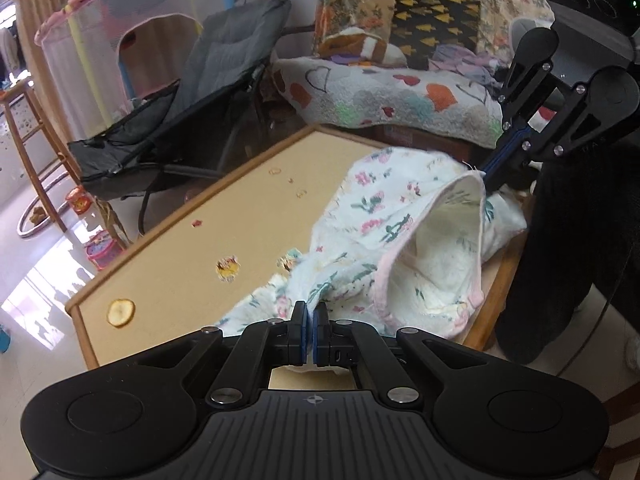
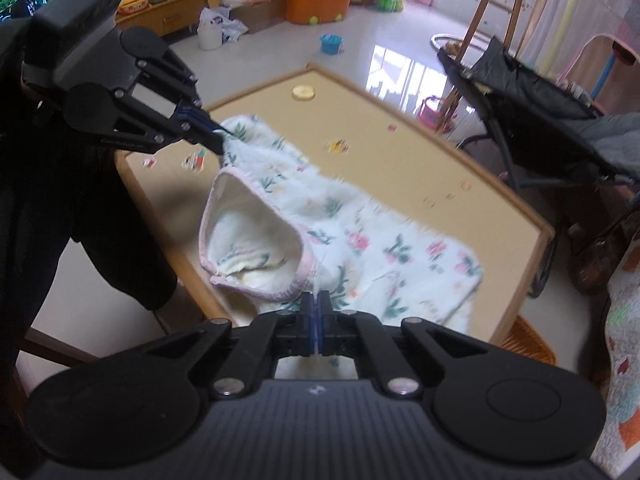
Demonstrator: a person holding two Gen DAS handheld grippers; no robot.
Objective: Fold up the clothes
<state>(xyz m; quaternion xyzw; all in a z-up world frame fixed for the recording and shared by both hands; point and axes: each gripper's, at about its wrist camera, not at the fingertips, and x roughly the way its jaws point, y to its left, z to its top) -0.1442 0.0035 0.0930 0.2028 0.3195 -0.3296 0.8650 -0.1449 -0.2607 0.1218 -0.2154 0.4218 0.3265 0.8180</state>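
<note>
Both tools are clamped on a floral garment held just above the bench. The left tool has its blue pads pressed together on one edge of the cloth; the right tool pinches the opposite edge. Between them the garment sags, its pink-trimmed opening gaping, with its lower part resting on the bench near the front edge.

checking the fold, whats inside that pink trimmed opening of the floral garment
Only the garment's own plain cream lining shows inside the opening, bunched at the bottom. Deeper in, folds hide the rest. Both grippers, left and right, pinch its edges.
</note>
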